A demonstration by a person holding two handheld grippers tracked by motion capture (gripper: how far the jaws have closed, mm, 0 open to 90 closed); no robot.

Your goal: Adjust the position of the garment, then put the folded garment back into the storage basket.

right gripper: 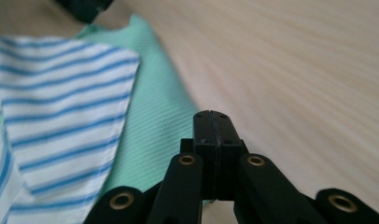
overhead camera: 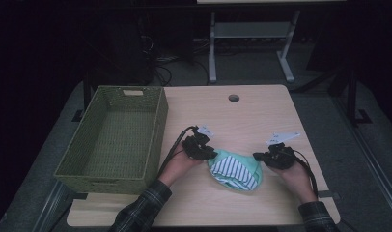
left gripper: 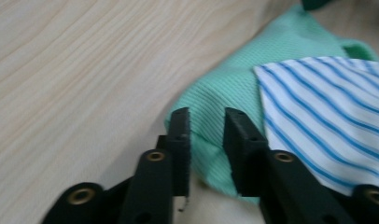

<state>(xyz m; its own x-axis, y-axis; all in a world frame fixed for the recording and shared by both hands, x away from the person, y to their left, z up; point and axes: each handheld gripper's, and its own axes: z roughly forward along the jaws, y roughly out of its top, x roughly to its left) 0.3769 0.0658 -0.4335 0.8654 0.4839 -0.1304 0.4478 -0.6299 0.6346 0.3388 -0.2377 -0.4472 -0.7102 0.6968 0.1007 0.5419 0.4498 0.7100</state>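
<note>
The table (overhead camera: 242, 116) is bearing everything, and places here are told from it. The basket (overhead camera: 114, 140), green and woven, is sitting on the table's left part, overhanging the left edge. The cloth (overhead camera: 235, 169) is lying bunched on the table's near middle, to the right of the basket and apart from it: a mint-green piece with a white, blue-striped piece (left gripper: 327, 116) folded over it.

The left gripper (overhead camera: 200, 149) is resting at the cloth's left edge, over the table's near middle. In the left gripper view its jaws are standing a little apart, with a fold of the green cloth lying between them; the pads are not pressing on it.

The right gripper (overhead camera: 273, 157) is hovering at the cloth's right edge. In the right gripper view its jaws are pressed together, with green cloth just beside them; I cannot tell whether any is pinched.
</note>
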